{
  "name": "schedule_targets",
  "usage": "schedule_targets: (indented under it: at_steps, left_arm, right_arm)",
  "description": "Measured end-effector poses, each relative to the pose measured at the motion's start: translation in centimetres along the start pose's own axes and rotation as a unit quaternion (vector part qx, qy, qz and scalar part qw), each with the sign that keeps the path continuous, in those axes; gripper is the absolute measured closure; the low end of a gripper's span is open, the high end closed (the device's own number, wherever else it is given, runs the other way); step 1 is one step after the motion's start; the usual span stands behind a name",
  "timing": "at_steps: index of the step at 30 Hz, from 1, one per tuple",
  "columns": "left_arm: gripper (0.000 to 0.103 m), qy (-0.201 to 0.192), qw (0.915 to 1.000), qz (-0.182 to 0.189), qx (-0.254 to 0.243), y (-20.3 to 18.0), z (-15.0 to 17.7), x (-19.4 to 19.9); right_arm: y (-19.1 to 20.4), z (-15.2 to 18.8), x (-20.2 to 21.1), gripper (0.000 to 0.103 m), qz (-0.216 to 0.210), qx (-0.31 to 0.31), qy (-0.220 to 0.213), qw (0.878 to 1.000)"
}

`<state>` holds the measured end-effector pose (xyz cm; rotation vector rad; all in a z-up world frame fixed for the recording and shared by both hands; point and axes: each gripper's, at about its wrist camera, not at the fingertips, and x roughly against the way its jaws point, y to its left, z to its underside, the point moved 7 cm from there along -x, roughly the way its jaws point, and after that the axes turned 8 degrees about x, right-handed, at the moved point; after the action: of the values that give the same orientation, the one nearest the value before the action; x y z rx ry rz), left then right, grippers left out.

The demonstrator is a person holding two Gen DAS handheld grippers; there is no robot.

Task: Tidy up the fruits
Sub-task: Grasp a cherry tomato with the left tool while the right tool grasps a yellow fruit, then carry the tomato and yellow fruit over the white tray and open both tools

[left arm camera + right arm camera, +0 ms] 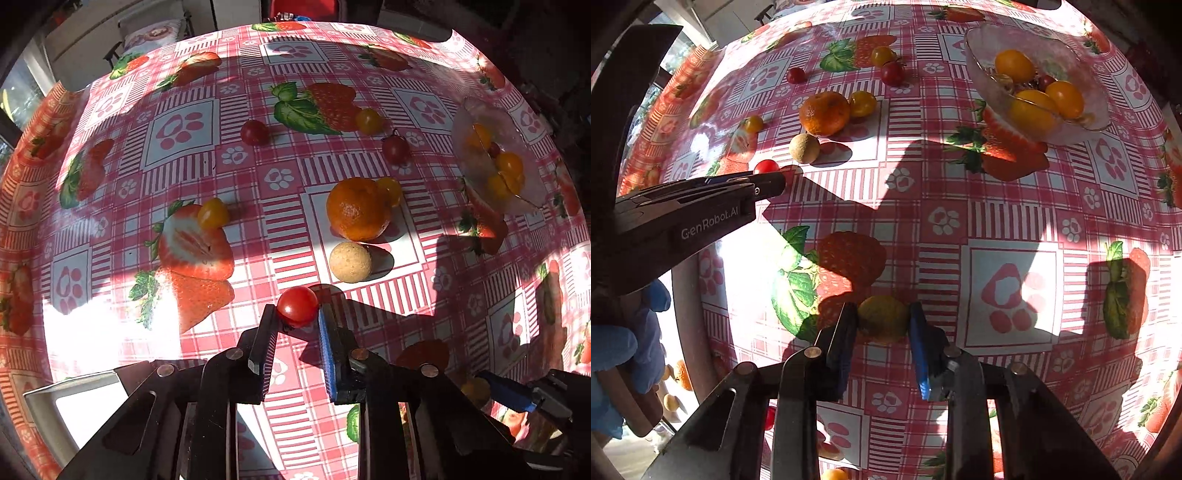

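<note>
My left gripper is shut on a red cherry tomato on the tablecloth; the right wrist view shows the same left gripper from the side, with the red tomato at its tips. My right gripper is shut on a yellow cherry tomato lying in shadow. A clear glass bowl at the far right holds several yellow tomatoes and a red one. An orange and a beige round fruit lie mid-table.
Loose tomatoes are scattered on the strawberry-print cloth: red tomatoes and yellow tomatoes. A blue-gloved hand shows at the left edge. The table's near edge drops off there.
</note>
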<state>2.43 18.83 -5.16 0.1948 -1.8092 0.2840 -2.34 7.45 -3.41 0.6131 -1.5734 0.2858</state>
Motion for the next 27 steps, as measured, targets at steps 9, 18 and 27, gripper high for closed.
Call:
schedule_targets:
  at_steps: [9,18,27]
  left_arm:
    - [0.079,-0.01,0.9997,0.015,0.018,1.2,3.4,3.5]
    - [0.079,-0.024,0.999,0.017,0.034,3.6,5.6,6.2]
    - [0.079,-0.029,0.9978,-0.001,0.06,7.7,8.2,8.0]
  right_arm:
    - [-0.6,2.0,0.9,0.073,-0.024,-0.02,0.006,0.999]
    - [-0.2,4.2,2.6,0.073,-0.032,-0.02,0.009,0.999]
    - [4.3,4.0,3.1,0.073,-0.041,0.011,0.008,0.999]
